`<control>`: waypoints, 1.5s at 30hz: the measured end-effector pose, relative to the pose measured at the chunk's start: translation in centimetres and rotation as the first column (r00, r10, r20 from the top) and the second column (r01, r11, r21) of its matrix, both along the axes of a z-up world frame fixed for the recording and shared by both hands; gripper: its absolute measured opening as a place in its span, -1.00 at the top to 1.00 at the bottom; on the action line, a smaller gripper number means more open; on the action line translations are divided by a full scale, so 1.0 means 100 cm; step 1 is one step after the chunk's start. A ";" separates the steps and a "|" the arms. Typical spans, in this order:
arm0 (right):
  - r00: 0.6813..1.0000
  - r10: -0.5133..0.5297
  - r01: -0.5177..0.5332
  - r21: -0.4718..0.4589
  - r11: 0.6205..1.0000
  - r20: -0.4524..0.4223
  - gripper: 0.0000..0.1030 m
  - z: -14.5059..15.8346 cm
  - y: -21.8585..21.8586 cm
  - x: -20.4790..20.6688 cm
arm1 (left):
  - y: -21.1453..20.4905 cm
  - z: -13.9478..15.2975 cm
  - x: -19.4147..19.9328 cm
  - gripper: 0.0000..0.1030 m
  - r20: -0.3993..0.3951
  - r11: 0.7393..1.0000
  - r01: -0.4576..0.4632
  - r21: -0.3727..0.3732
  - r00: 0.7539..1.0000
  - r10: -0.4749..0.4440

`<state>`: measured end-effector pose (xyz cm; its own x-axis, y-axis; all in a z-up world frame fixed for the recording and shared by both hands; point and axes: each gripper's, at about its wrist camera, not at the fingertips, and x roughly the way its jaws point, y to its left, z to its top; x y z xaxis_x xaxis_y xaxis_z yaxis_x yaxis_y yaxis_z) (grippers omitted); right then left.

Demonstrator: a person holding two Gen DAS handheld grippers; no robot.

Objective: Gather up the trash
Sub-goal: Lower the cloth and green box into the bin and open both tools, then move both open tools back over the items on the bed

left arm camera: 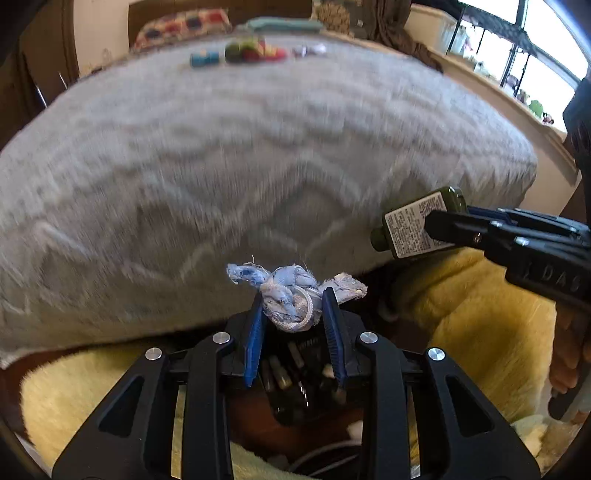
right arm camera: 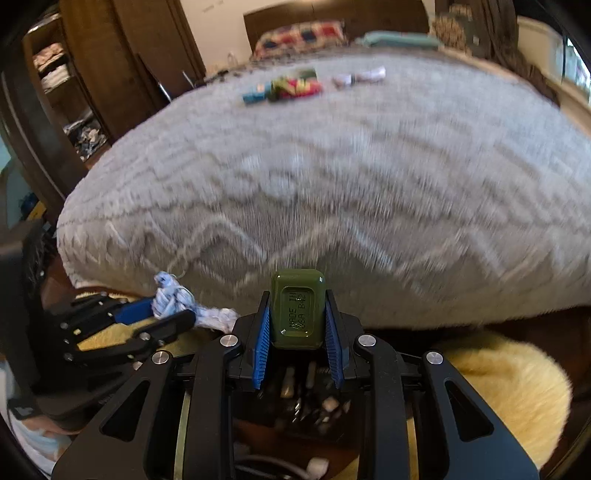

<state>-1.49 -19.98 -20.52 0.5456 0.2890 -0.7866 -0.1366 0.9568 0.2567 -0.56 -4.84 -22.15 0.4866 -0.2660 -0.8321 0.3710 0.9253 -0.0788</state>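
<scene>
My left gripper [left arm camera: 293, 301] is shut on a frayed, knotted light-blue rag [left arm camera: 291, 291], held at the near edge of the bed; it also shows in the right wrist view [right arm camera: 173, 291]. My right gripper [right arm camera: 297, 306] is shut on a dark green bottle [right arm camera: 297, 310], bottom facing the camera; in the left wrist view the bottle [left arm camera: 413, 225] shows its white label at the right. More trash lies far back on the bed: a blue item [right arm camera: 255, 96], a colourful wrapper [right arm camera: 297, 85] and a white crumpled piece [right arm camera: 360, 78].
A grey patterned blanket [right arm camera: 332, 177] covers the bed. Yellow fluffy fabric [left arm camera: 480, 332] lies below both grippers. A dark wooden wardrobe [right arm camera: 110, 55] stands at the left, pillows [right arm camera: 299, 35] at the headboard, a window [left arm camera: 517, 48] at the right.
</scene>
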 end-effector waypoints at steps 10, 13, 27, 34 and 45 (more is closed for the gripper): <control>0.984 -0.012 0.008 -0.028 1.000 -0.178 0.46 -0.070 0.006 0.008 | -0.002 -0.075 0.010 0.44 -0.214 1.000 0.010 0.011 0.977 -0.007; 0.977 -0.014 0.007 -0.034 0.999 -0.214 0.46 -0.085 0.008 0.008 | -0.003 -0.093 0.010 0.44 -0.263 1.000 0.013 0.024 0.965 -0.006; 0.962 -0.008 -0.003 -0.040 0.999 -0.273 0.46 -0.105 0.012 0.016 | -0.007 -0.132 0.018 0.38 -0.365 0.999 0.000 0.046 0.931 0.017; 0.959 -0.019 0.011 -0.027 1.000 -0.284 0.37 -0.114 0.006 0.021 | -0.001 -0.124 0.019 0.16 -0.368 0.999 -0.012 0.047 0.929 0.028; 0.979 -0.092 0.090 -0.022 0.996 -0.180 -0.63 -0.075 -0.018 0.023 | 0.007 -0.073 0.015 -0.48 -0.243 0.997 -0.032 0.064 0.969 0.046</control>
<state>0.81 -21.75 -28.02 0.4182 0.2334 -0.8779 -0.0012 0.9666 0.2564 0.91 -4.18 -29.50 0.2759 -0.1978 -0.9406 0.3110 0.9443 -0.1074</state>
